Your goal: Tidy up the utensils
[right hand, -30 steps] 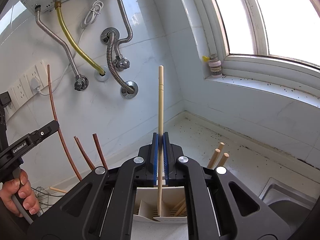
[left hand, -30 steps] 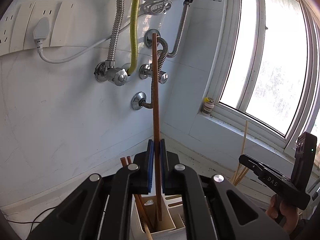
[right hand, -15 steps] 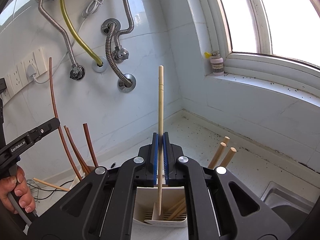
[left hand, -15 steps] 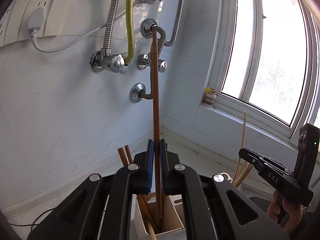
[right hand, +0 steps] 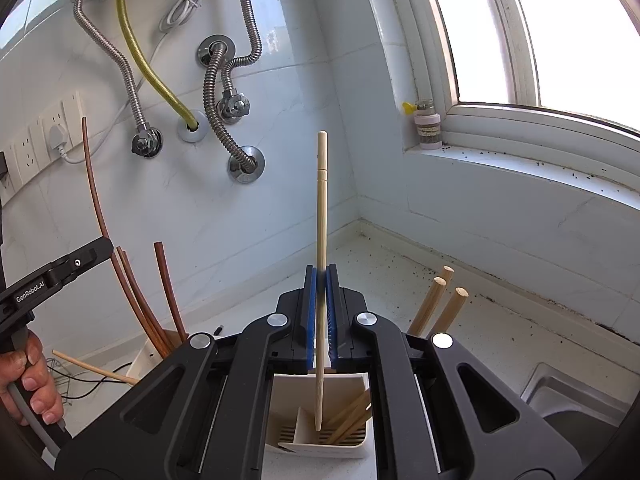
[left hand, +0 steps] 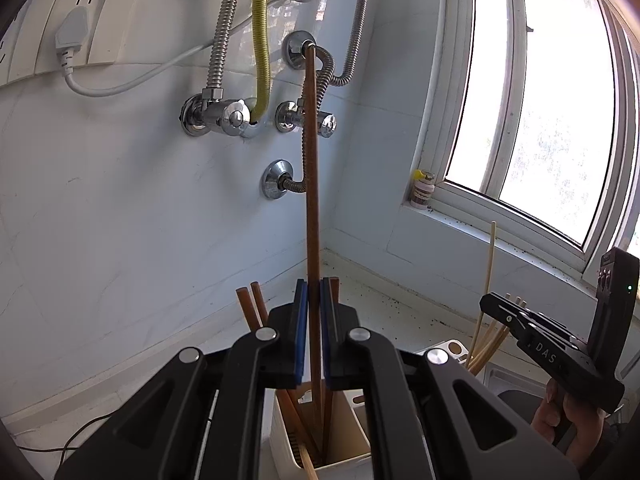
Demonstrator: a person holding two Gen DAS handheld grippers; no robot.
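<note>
We clamp a brown chopstick (left hand: 311,200) in the left gripper (left hand: 314,332) and a pale chopstick (right hand: 321,220) in the right gripper (right hand: 321,320), both upright above the holder (right hand: 320,446) for sorted dropping.

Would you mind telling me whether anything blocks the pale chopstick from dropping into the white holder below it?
Nothing visible does. The pale chopstick hangs in the right gripper, tip over an open slot of the white holder, beside other pale sticks.
</note>
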